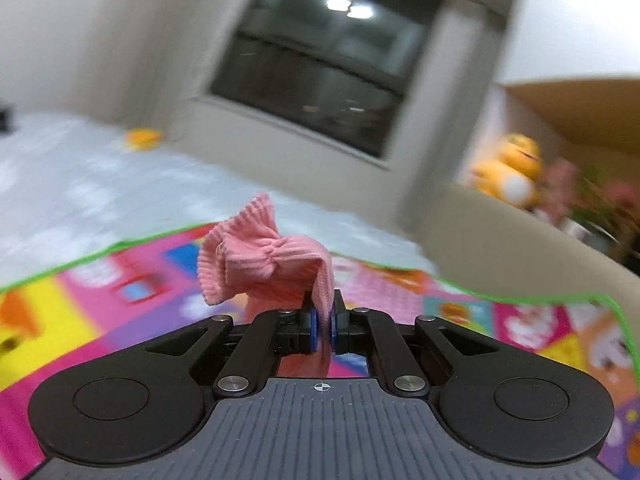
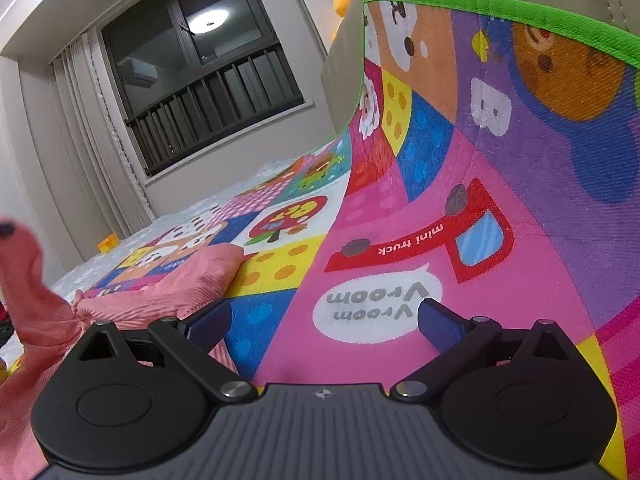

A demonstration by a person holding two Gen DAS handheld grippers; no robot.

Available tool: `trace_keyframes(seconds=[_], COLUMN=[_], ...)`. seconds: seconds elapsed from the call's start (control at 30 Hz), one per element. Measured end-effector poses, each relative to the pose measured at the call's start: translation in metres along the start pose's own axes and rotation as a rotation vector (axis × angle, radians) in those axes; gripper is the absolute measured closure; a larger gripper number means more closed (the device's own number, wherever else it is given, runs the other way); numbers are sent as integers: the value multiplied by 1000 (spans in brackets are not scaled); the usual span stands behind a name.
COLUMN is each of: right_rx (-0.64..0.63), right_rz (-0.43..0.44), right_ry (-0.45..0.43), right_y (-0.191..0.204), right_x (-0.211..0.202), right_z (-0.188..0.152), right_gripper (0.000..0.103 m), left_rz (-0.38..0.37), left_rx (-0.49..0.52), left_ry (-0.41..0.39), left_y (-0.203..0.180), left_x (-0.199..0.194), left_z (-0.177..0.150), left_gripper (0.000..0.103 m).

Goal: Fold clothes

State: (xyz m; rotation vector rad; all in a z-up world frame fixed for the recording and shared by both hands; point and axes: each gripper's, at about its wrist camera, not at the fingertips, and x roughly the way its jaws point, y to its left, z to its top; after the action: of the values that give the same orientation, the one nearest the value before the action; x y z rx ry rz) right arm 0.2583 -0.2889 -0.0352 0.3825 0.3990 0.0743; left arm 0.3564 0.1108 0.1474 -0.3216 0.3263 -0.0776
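Left gripper fingers pinched on pink garment mid-frame, right gripper fingers spread, empty; carry level, avoid bunching.

I'm looking into a home bedroom, probably a child's: a bed spread with a cartoon mat, a yellow plush on a shelf, curtains beside a dark railed window.
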Motion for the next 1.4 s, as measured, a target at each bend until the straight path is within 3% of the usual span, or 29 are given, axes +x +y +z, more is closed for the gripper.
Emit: trace_keyframes(seconds=[0.07, 0.23, 0.27, 0.33, 0.4, 0.47, 0.53, 0.63, 0.73, 0.83, 0.93, 1.03, 1.17, 1.23, 1.27, 1.3, 1.4], right_rx=[10, 29, 31, 36, 41, 46, 51, 37, 10, -67, -187, -280, -295, -309, -314, -324, -380], right_rz=[7, 17, 18, 20, 21, 22, 23, 17, 4, 11, 43, 111, 159, 155, 156, 156, 193], right_ry=[-5, -7, 0, 19, 38, 57, 76, 95, 128, 140, 113, 83, 186, 279, 331, 370, 308], right_y=[-2, -4, -4, -5, -6, -6, -7, -5, -1, 16, 45, 91, 136, 149, 153, 157, 170], right_x=[-1, -1, 0, 3, 6, 8, 11, 14, 18, 19, 17, 28, 84, 120, 135, 145, 135], right_z=[0, 0, 0, 1, 1, 2, 2, 3, 5, 15, 33, 58, 65, 52, 43, 36, 37], right_gripper=[3, 3, 3, 2, 0, 0, 0, 0, 0, 0, 0, 17, 26, 43, 71, 83, 89], left_rz=[-38, -127, -165, -238, -301, -351, -392, -370, -264, -223, -255, -266, -307, -358, -378, -398, -448], left_rx=[62, 99, 91, 77, 69, 73, 85, 172, 250, 167, 92, 62, 47, 44, 49, 56, 50], left_ry=[25, 138, 187, 282, 364, 393, 403, 362, 341, 375, 375, 378, 362, 332, 316, 301, 287], left_y=[-36, -95, -98, -103, -106, -101, -94, -70, -41, 3, 35, 46, 45, 41, 38, 35, 30], left_x=[15, 60, 72, 88, 93, 76, 56, 22, 7, 2, -1, 3, 5, 4, 5, 7, 25], left_z=[-8, -50, -61, -84, -105, -117, -124, -121, -120, -121, -126, -131, -126, -115, -109, -103, -86], left_gripper=[96, 92, 88, 68, 58, 46, 25, 15, 13, 14, 13, 12, 12, 9, 9, 9, 9])
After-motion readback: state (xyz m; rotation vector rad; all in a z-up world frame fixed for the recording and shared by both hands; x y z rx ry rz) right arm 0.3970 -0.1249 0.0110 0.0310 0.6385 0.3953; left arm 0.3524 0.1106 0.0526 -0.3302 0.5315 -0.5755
